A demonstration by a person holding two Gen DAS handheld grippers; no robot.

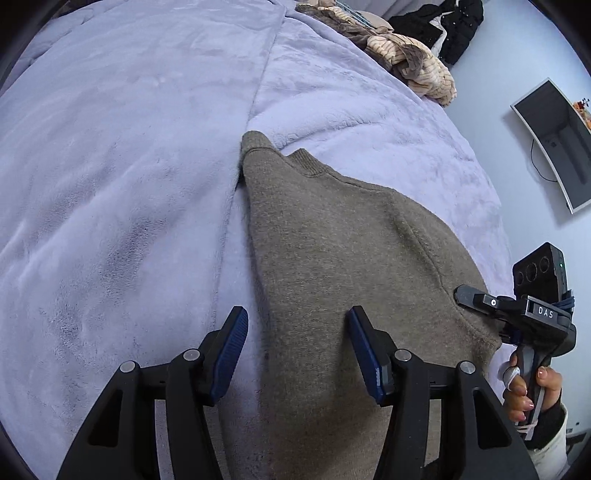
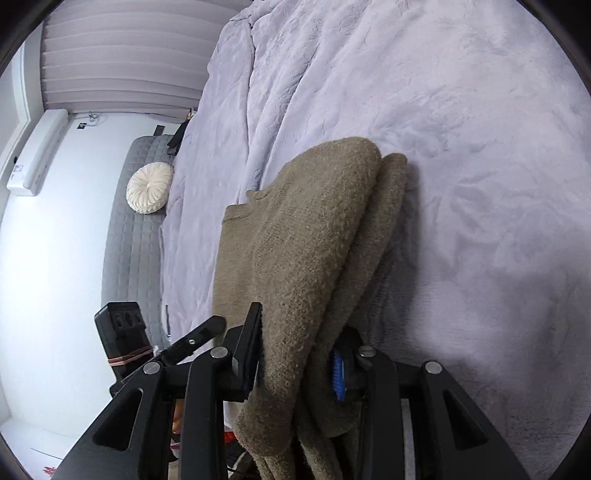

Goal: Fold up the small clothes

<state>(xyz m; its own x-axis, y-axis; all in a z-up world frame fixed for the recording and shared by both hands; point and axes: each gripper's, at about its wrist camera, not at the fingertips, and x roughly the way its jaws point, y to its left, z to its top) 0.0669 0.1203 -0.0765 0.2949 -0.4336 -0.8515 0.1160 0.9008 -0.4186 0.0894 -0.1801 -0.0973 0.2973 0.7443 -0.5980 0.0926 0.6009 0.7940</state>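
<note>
A brown knit sweater [image 1: 343, 258] lies on a lavender fleece blanket [image 1: 129, 166]. In the left wrist view my left gripper [image 1: 297, 345] is open just above the sweater's near part, its blue pads apart, holding nothing. My right gripper [image 1: 476, 295] shows at the right edge of that view, at the sweater's right edge. In the right wrist view my right gripper [image 2: 297, 363] is shut on a folded layer of the sweater [image 2: 314, 240], which bunches between the fingers and drapes forward onto the blanket [image 2: 461, 147].
A beige and brown ribbed garment [image 1: 406, 59] and black clothing [image 1: 443, 26] lie at the blanket's far side. A monitor [image 1: 554, 144] hangs on the wall at the right. A grey quilted bench [image 2: 136, 221] with a round cream cushion [image 2: 149, 186] stands beyond the bed.
</note>
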